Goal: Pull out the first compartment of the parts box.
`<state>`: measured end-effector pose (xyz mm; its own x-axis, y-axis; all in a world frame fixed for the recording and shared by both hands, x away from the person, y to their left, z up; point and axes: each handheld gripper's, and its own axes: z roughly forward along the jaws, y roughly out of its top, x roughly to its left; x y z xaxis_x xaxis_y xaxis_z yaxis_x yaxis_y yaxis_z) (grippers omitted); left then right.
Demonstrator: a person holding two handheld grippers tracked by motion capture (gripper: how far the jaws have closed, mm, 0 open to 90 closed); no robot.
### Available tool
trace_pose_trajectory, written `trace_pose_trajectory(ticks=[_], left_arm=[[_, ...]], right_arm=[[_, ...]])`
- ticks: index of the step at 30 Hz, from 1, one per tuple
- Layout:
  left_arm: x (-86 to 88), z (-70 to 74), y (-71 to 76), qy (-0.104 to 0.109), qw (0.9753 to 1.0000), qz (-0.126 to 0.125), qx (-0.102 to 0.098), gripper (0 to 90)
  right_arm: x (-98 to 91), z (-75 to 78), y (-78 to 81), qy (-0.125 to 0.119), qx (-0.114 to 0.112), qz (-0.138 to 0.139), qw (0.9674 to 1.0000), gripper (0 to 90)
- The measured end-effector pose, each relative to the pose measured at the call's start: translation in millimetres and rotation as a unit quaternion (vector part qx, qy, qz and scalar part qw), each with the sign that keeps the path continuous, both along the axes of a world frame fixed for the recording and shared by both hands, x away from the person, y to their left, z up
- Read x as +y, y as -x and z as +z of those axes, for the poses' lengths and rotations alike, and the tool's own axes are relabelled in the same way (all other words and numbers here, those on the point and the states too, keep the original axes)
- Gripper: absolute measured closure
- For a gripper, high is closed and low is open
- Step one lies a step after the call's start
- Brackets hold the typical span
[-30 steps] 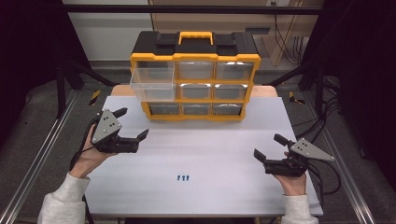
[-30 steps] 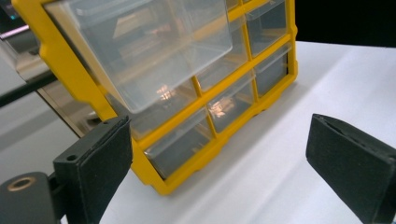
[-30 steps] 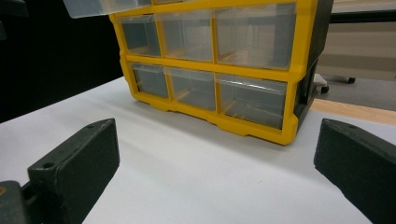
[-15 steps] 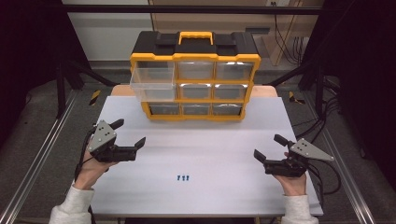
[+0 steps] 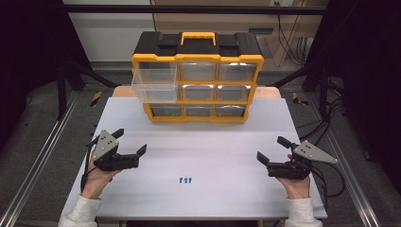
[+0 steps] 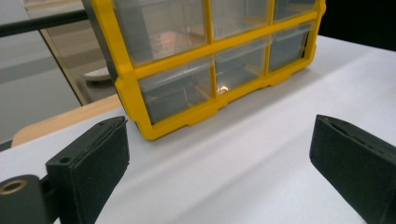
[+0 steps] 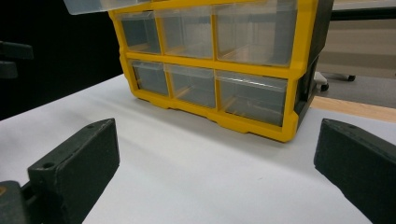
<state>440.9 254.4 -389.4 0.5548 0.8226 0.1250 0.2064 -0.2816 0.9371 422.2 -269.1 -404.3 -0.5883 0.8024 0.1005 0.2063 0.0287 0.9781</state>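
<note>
A yellow and black drawer organizer (image 5: pixel 197 75) (image 6: pixel 210 60) (image 7: pixel 219 65) stands at the back of the white table (image 5: pixel 203 142). Its top-left clear drawer (image 5: pixel 155 80) is pulled out. Three small blue screws (image 5: pixel 185 180) lie together near the table's front middle. My left gripper (image 5: pixel 130 140) (image 6: pixel 219 158) is open at the left, held above the table with nothing between its jaws. At the right, my right gripper (image 5: pixel 273 149) (image 7: pixel 219 163) is open as well, empty, and points toward the organizer.
Metal rails (image 5: pixel 38 161) run along both sides of the table. Black frame bars and cables (image 5: pixel 331 118) stand at the right. A wooden board edge (image 6: pixel 65 119) shows behind the table, under the organizer.
My left gripper has drawn back toward the front-left edge of the table and turned a little. The right gripper has stayed in place.
</note>
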Motion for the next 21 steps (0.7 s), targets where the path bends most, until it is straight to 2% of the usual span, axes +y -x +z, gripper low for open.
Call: trace_pose_trajectory(ticks=[5, 10, 12, 15, 18, 21], left_arm=[[-3.5, -9.2, 1.8, -0.007, 0.9999, -0.001, 0.013, 4.0], [-6.0, -16.5, 4.2, -0.005, 0.9996, -0.007, 0.028, 4.6], [-8.1, -18.8, 5.4, -0.006, 0.9996, -0.007, 0.026, 5.0], [-11.9, -21.6, 6.6, 0.01, 0.9992, -0.012, 0.037, 5.9], [-15.5, -23.0, 7.1, 0.012, 0.9984, -0.017, 0.052, 5.8], [-18.5, -25.4, 8.0, 0.023, 0.9972, -0.022, 0.067, 5.4]], right_arm=[[0.5, -0.1, 0.7, 0.0, 0.003, -0.001, 1.0, 0.5], [0.5, -0.4, 0.9, 0.001, 0.002, 0.0, 1.0, 0.5], [0.6, -0.9, 0.8, 0.001, 0.002, 0.001, 1.0, 0.5], [1.8, -1.6, 0.7, -0.001, 0.005, -0.002, 1.0, 0.5], [1.9, -2.1, 0.7, 0.002, 0.006, -0.001, 1.0, 0.5], [2.5, -2.7, 0.9, 0.0, 0.007, 0.001, 1.0, 0.5]])
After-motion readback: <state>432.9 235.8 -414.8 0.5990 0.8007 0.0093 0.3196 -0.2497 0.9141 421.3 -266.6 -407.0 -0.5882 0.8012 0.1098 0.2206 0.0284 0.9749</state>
